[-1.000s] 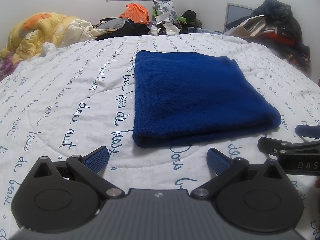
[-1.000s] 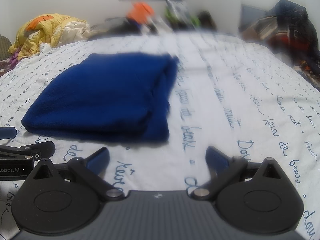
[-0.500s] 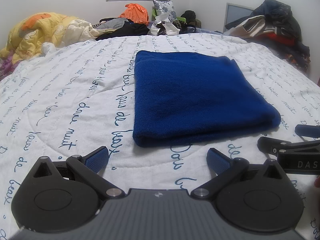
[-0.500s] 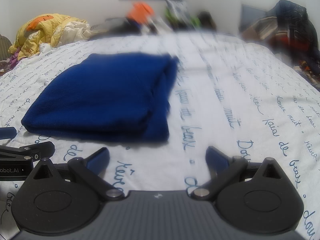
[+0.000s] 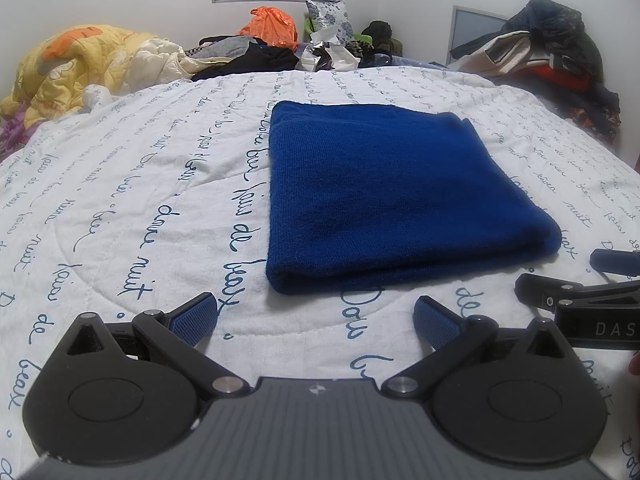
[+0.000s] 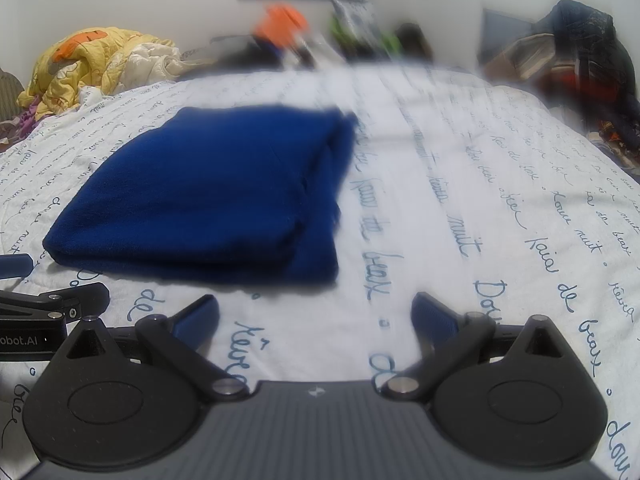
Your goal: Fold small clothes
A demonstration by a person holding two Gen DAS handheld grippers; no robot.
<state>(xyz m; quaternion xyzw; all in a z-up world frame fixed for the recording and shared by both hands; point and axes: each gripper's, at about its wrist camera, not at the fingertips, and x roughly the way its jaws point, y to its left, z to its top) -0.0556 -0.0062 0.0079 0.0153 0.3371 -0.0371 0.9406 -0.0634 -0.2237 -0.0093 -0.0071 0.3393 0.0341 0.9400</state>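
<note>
A dark blue knit garment (image 5: 392,196) lies folded into a flat rectangle on the white quilt; it also shows in the right wrist view (image 6: 212,200). My left gripper (image 5: 316,316) is open and empty, hovering low over the quilt just in front of the garment's near edge. My right gripper (image 6: 316,316) is open and empty, in front of the garment's near right corner. The right gripper's fingers show at the right edge of the left wrist view (image 5: 576,296). Neither gripper touches the garment.
The white quilt with blue script (image 5: 120,208) covers the bed. A yellow duvet (image 5: 80,64) is bunched at the far left. Loose clothes and an orange bag (image 5: 272,28) lie along the far edge. A dark clothes pile (image 5: 560,56) sits at the far right.
</note>
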